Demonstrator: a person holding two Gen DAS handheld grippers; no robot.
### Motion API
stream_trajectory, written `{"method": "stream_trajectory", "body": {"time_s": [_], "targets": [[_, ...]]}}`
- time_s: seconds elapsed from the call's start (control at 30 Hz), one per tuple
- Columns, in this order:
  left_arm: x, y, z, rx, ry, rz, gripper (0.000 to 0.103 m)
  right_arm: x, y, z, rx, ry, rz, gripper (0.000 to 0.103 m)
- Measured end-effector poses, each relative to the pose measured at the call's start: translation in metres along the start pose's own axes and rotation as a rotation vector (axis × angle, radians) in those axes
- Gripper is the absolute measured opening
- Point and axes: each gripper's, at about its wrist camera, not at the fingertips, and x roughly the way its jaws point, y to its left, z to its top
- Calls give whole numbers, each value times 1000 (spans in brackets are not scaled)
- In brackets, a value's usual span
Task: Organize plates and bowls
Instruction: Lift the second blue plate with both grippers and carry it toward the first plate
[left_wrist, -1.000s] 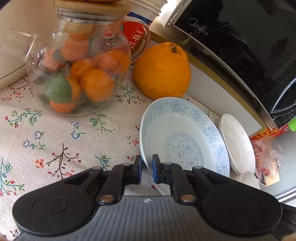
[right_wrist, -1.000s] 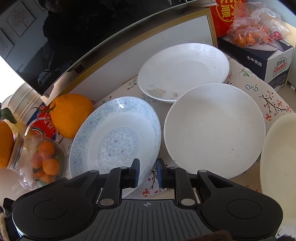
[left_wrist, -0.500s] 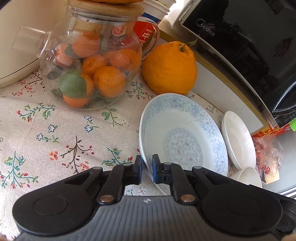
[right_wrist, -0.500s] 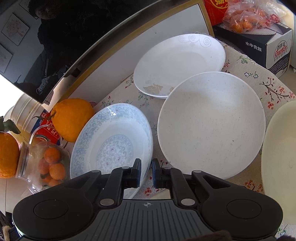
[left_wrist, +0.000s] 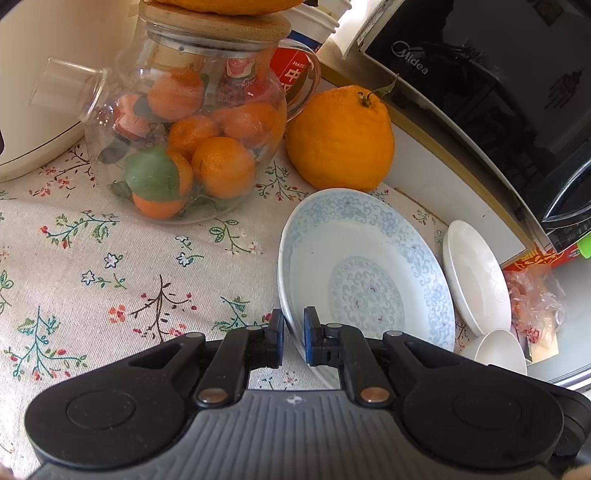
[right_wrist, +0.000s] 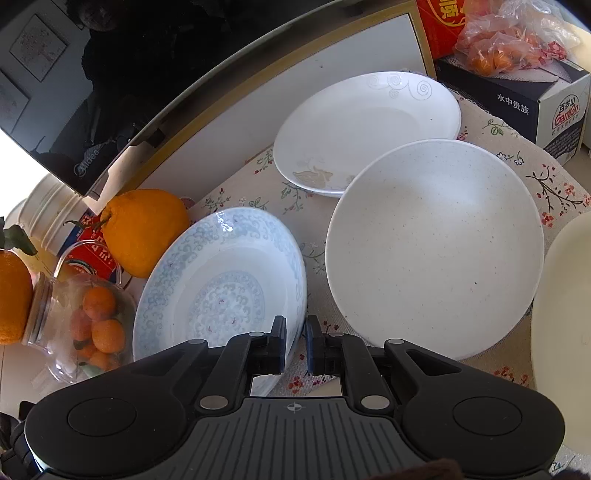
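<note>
A floral tablecloth (left_wrist: 110, 266) covers the table, a black oven (right_wrist: 110, 92) along its back edge. My left tongs (left_wrist: 293, 334) and right tongs (right_wrist: 295, 338) are both clenched on opposite rims of the blue-patterned plate (right_wrist: 221, 291), which lies mid-table beside the speckled white plate (right_wrist: 436, 254). I judge I should lift evenly, keeping it level, then lower it onto that neighbour.

The right gripper (right_wrist: 295, 343) now pinches the blue plate's (right_wrist: 221, 291) rim, its jaws closed from wider. The plate sits tilted, lifted.
</note>
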Motion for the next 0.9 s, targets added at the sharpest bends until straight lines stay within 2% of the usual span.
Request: {"method": "stream_trajectory", "body": {"time_s": [0.47, 0.67, 0.9], "targets": [[-15, 0, 1, 13, -5, -3, 10, -14, 5, -1, -34, 7, 16, 11], [-24, -2, 0, 43, -17, 23, 10, -24, 16, -5, -98, 2, -4, 11], [-37, 0, -1, 58, -19, 16, 10, -39, 27, -10, -160, -22, 1, 12]]}}
